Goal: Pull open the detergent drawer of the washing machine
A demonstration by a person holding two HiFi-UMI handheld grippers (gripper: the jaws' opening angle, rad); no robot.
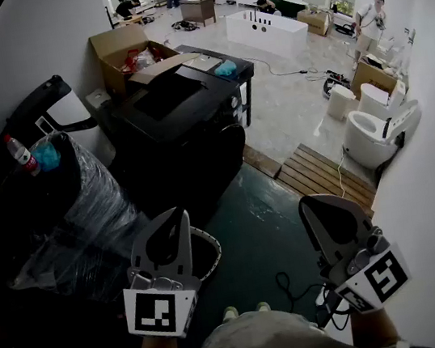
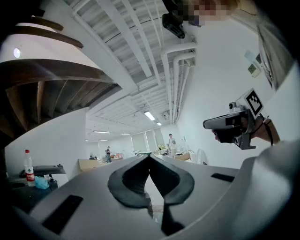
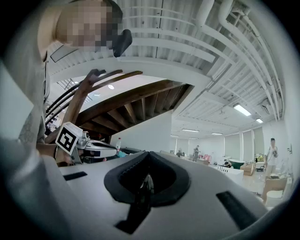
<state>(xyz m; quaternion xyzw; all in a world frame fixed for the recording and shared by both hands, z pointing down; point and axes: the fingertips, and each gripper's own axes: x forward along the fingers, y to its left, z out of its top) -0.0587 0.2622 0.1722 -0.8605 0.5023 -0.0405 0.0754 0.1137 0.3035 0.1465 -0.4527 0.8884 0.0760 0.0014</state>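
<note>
The washing machine point(image 1: 185, 121) is a dark, boxy appliance standing in the middle of the head view, a few steps ahead of me. Its front is too dark to make out the detergent drawer. My left gripper point(image 1: 176, 214) and right gripper point(image 1: 308, 202) are held low in front of my body, side by side and well short of the machine. Both point level. The left gripper point(image 2: 149, 157) has its jaws closed together with nothing between them. The right gripper point(image 3: 147, 153) is likewise shut and empty. Each gripper view shows the other gripper off to the side.
A plastic-wrapped dark bundle point(image 1: 83, 207) with a red-capped bottle point(image 1: 22, 155) on top stands to the left. Behind the machine sits an open cardboard box point(image 1: 125, 53). A wooden pallet point(image 1: 316, 174) and a white toilet point(image 1: 371, 132) lie right. Cables point(image 1: 288, 285) trail on the floor near my feet.
</note>
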